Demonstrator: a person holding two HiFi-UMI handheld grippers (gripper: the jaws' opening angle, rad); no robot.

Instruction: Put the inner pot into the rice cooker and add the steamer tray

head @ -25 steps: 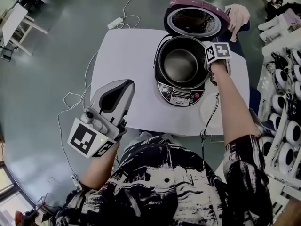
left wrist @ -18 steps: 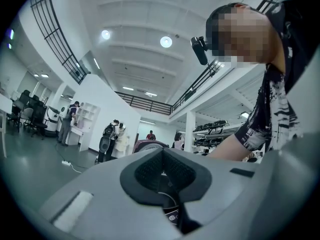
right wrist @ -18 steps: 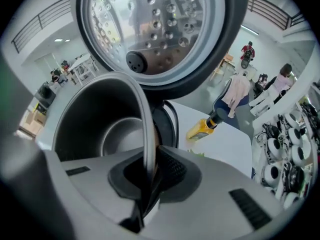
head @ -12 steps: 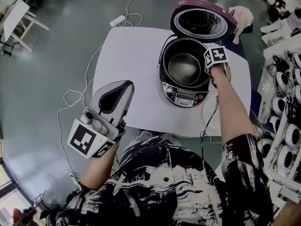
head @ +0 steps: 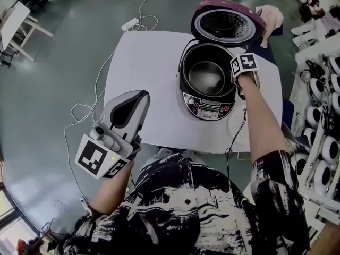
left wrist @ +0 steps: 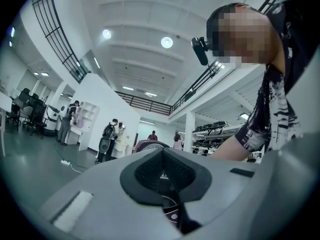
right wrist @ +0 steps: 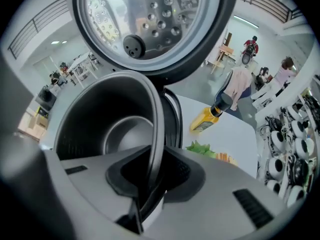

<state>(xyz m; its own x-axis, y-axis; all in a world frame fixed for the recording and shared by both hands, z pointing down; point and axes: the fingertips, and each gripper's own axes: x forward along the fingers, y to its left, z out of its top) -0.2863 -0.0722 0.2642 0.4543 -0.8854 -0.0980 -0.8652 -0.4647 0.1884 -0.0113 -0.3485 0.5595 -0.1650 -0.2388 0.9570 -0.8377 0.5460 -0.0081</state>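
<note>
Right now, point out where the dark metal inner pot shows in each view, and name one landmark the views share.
Head view: dark metal inner pot, upper right of centre, seated in the black rice cooker.
Left gripper view: not in it.
Right gripper view: fills the left and centre, rim running to the bottom edge.
Shared landmark: the cooker's open maroon lid, seen in all three.
</note>
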